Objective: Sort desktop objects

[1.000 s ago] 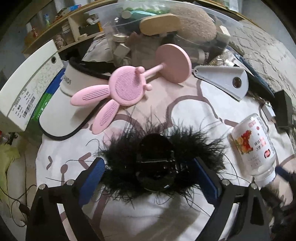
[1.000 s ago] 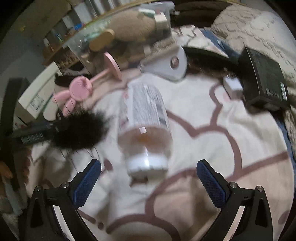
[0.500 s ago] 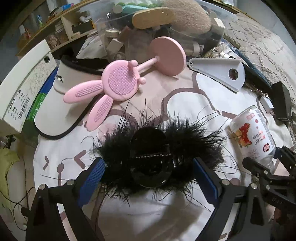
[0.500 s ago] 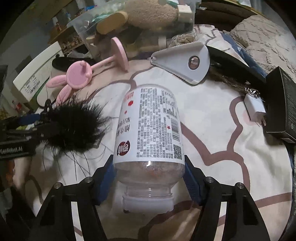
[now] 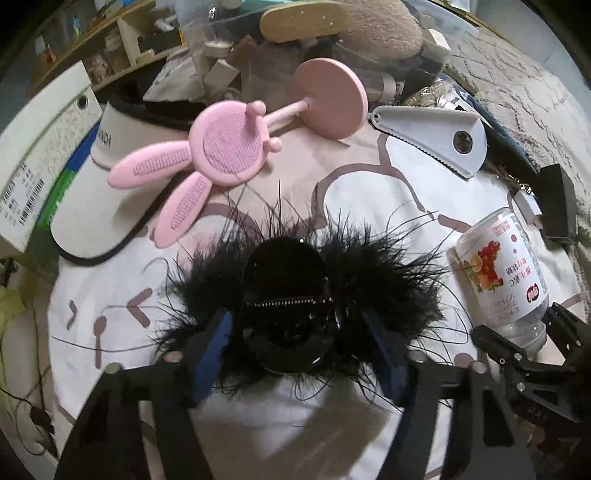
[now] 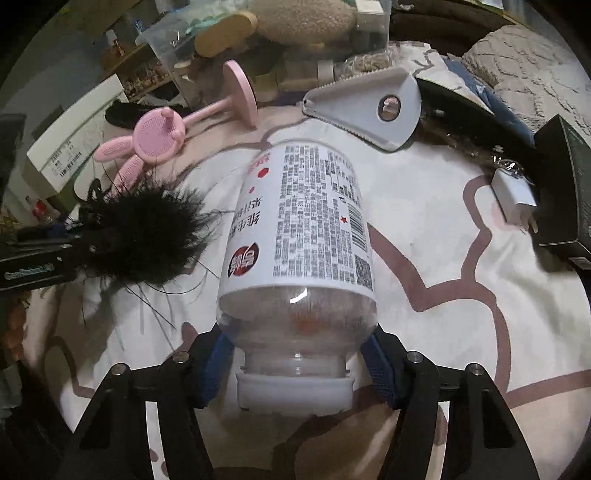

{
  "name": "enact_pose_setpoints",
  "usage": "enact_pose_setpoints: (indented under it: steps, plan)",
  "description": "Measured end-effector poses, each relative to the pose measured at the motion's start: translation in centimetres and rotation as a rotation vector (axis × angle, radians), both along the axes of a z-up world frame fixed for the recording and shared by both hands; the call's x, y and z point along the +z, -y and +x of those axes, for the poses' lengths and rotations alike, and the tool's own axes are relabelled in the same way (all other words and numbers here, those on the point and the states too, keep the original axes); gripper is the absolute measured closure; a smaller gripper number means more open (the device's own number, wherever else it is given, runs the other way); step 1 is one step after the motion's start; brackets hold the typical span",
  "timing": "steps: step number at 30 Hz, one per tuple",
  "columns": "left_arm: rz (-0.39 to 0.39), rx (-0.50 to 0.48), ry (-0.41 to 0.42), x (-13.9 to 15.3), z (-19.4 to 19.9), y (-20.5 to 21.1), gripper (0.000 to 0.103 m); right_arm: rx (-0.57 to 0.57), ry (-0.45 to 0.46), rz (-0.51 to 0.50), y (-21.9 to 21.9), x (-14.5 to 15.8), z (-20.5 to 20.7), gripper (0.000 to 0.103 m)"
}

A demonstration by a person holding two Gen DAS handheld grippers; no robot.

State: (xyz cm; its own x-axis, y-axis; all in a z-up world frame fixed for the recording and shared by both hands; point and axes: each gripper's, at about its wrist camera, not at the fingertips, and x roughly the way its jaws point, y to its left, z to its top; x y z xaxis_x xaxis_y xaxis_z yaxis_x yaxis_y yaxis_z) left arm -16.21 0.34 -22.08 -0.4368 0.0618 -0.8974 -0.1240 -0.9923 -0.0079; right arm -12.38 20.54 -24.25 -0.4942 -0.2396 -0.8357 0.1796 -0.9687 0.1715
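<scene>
Left wrist: hand-held gripper (image 5: 299,343) jaws, wide before, closing around feathered hair clip (image 5: 291,295).

Open cloth (image 6: 424,236) right of the bottle (image 6: 299,221); blocked beyond by pink bunny brush (image 5: 218,155), grey scraper (image 5: 436,136) and clear bin (image 5: 221,33).

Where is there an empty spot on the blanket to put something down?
Bare cream blanket lies between the lying clear plastic bottle and the white charger plug. Another patch sits between the grey toothed scraper and the black feathery hair clip. The clear storage box end is crowded.
</scene>
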Motion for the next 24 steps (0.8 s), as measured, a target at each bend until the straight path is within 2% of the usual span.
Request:
enact_pose_setpoints:
  steps: [2,5,9,16,18,19,20,22,24]
  plan:
    - [0.006,-0.004,0.005,-0.1,0.1,0.0,0.060,-0.018,-0.021,-0.004,-0.2,0.3,0.4,0.038]
    - [0.014,0.002,-0.006,0.1,0.2,0.2,0.068,-0.035,-0.037,-0.025,-0.4,0.8,0.7,0.038]
    - [0.051,0.016,-0.019,0.6,0.3,0.7,0.069,-0.048,-0.040,-0.051,-0.7,1.1,1.1,0.038]
    - [0.048,0.026,-0.028,0.7,0.2,0.7,0.068,-0.064,-0.030,-0.083,-0.9,0.9,1.3,0.038]
    - [0.028,0.034,-0.057,0.9,0.3,0.7,0.056,-0.066,-0.018,-0.087,-0.9,0.7,1.3,0.038]
    - [0.021,0.035,-0.077,1.1,0.4,0.6,0.045,-0.067,-0.016,-0.087,-0.8,0.6,1.3,0.038]
    - [0.017,0.035,-0.102,1.3,0.5,0.5,0.042,-0.069,-0.015,-0.088,-0.8,0.5,1.3,0.038]
    - [0.008,0.028,-0.146,1.7,0.6,0.4,0.042,-0.074,-0.016,-0.089,-0.7,0.5,1.3,0.038]
    - [-0.038,0.026,-0.179,1.6,0.5,0.2,0.048,-0.075,-0.018,-0.085,-0.6,0.5,1.4,0.038]
